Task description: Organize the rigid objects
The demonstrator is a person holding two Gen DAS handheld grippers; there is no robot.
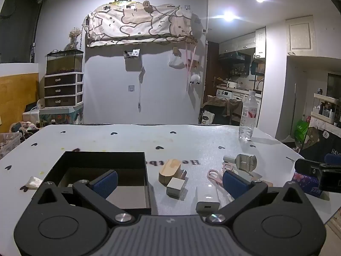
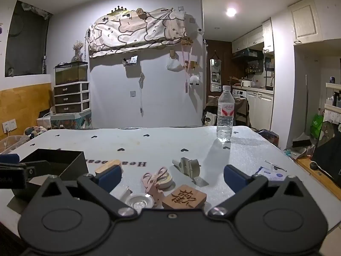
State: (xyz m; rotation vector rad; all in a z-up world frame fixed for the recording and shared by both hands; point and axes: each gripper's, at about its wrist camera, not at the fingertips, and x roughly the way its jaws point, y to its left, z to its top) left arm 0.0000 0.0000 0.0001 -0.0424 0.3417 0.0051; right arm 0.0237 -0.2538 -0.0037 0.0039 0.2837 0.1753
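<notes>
A black open box (image 1: 102,160) stands on the table at the left; it also shows in the right wrist view (image 2: 59,160). Beside it lie a wooden block (image 1: 169,169), a small white cube (image 1: 175,186), a white adapter (image 1: 207,200), pink scissors (image 1: 214,176) and a grey round part (image 1: 245,162). My left gripper (image 1: 169,183) is open and empty above the cube. In the right wrist view lie a carved wooden square (image 2: 184,197), pink scissors (image 2: 154,181), a tape roll (image 2: 167,180), a metal lid (image 2: 139,201) and the grey part (image 2: 188,166). My right gripper (image 2: 171,178) is open and empty above them.
A water bottle (image 2: 225,115) stands at the table's far right. The table cover (image 2: 149,145) has small heart prints. A printed card (image 2: 273,173) lies near the right edge. A crumpled white scrap (image 1: 33,182) lies left of the box.
</notes>
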